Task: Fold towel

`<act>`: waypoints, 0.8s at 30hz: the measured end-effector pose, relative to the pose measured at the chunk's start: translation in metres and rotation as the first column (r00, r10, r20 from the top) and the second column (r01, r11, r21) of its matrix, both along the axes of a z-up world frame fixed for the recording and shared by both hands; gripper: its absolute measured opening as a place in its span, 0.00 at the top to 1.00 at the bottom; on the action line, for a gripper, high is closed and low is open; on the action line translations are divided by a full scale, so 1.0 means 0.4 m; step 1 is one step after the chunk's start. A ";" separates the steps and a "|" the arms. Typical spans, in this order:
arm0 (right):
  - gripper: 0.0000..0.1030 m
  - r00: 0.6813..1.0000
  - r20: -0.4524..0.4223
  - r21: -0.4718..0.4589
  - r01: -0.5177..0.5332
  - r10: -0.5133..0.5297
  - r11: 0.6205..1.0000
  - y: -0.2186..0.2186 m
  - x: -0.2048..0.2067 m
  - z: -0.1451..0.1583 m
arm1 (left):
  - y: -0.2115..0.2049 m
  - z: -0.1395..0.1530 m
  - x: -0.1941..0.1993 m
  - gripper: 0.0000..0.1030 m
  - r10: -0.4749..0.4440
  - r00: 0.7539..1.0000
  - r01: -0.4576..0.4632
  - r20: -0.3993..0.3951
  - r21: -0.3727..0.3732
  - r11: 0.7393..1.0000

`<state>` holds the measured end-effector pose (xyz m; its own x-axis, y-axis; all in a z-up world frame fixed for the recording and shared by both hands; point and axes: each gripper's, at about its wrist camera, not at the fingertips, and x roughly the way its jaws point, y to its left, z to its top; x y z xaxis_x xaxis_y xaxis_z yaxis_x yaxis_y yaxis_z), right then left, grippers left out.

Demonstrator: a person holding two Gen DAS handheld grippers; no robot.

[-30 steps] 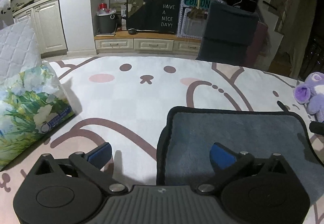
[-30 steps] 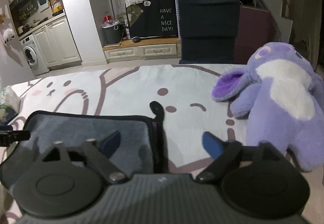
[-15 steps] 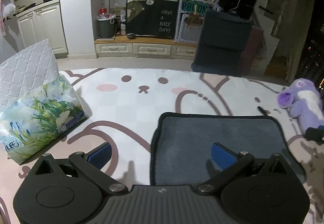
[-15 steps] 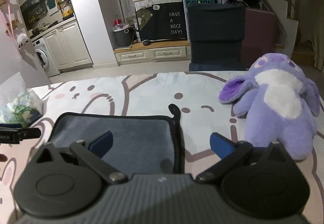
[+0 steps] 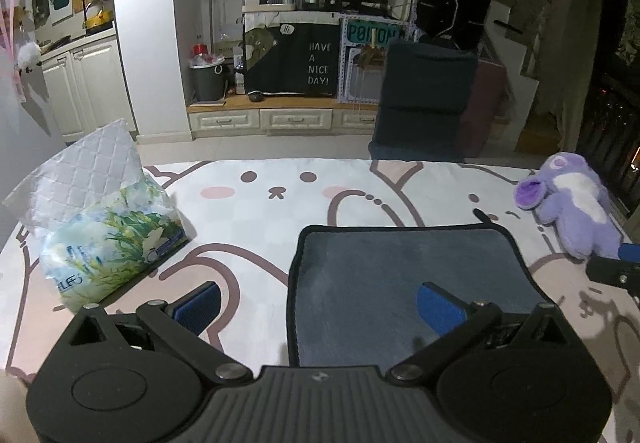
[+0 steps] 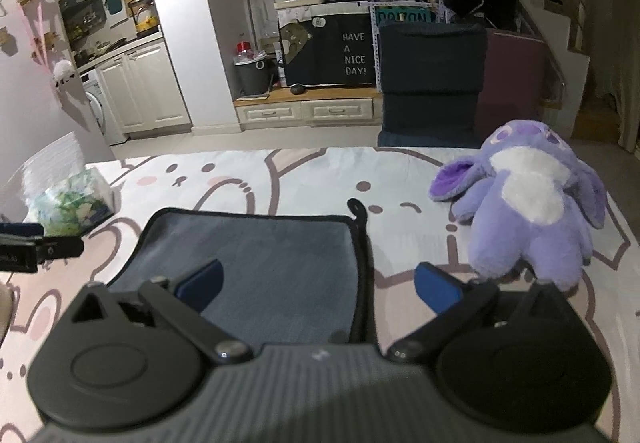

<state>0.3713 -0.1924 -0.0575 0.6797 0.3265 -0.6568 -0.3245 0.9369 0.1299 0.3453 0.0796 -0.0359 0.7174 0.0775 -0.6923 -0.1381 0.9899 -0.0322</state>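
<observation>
A dark grey towel (image 5: 404,275) with a black border lies flat on the cartoon-print table cover; it also shows in the right wrist view (image 6: 272,259). Its hanging loop (image 6: 358,209) sticks out at the far right corner. My left gripper (image 5: 320,303) is open and empty, hovering over the towel's near left edge, which runs between its blue pads. My right gripper (image 6: 318,285) is open and empty over the towel's near right edge. Each gripper's tip shows at the edge of the other's view.
A floral tissue pack (image 5: 108,243) with a quilted white sheet behind it stands at the left. A purple plush toy (image 6: 528,203) lies right of the towel. A dark chair (image 5: 424,103) stands beyond the table's far edge (image 5: 280,162).
Both grippers have pulled back and risen, so the towel looks smaller and farther away. Both stay open and empty; the towel has not moved.
</observation>
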 end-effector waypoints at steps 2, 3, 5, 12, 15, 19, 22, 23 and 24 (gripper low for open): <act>0.01 1.000 0.011 0.004 -0.001 0.001 1.000 0.000 -0.024 0.011 | -0.011 0.013 -0.024 0.00 -0.008 1.000 0.008 0.005 0.008 1.000; 0.01 1.000 0.014 0.006 -0.001 0.001 1.000 -0.001 -0.030 0.015 | -0.016 0.020 -0.036 0.00 -0.012 1.000 0.012 0.007 0.011 1.000; 0.01 1.000 0.025 0.003 -0.004 0.004 1.000 0.000 -0.054 0.030 | -0.025 0.030 -0.054 0.00 -0.018 1.000 0.018 0.012 0.012 1.000; 0.01 0.999 0.040 0.011 -0.009 0.009 1.000 -0.010 -0.121 0.068 | -0.051 0.064 -0.123 0.00 -0.044 0.998 0.044 0.039 0.008 0.999; 0.01 0.999 0.036 0.015 -0.008 0.007 1.000 -0.018 -0.145 0.071 | -0.061 0.076 -0.153 0.00 -0.060 0.997 0.060 0.048 0.009 0.998; 0.01 0.999 0.039 0.008 -0.013 0.013 1.000 -0.021 -0.180 0.074 | -0.068 0.086 -0.185 0.00 -0.061 0.996 0.061 0.058 0.016 0.998; 0.01 0.999 0.040 0.005 -0.016 0.016 1.000 -0.023 -0.207 0.080 | -0.069 0.087 -0.209 0.00 -0.061 0.996 0.060 0.058 0.013 0.998; 0.01 0.999 0.042 0.005 -0.015 0.015 1.000 -0.024 -0.215 0.082 | -0.069 0.087 -0.218 0.00 -0.061 0.997 0.060 0.057 0.013 0.998; 0.01 0.999 0.043 0.006 -0.016 0.016 1.000 -0.023 -0.219 0.082 | -0.069 0.086 -0.227 0.00 -0.059 0.997 0.059 0.055 0.014 0.998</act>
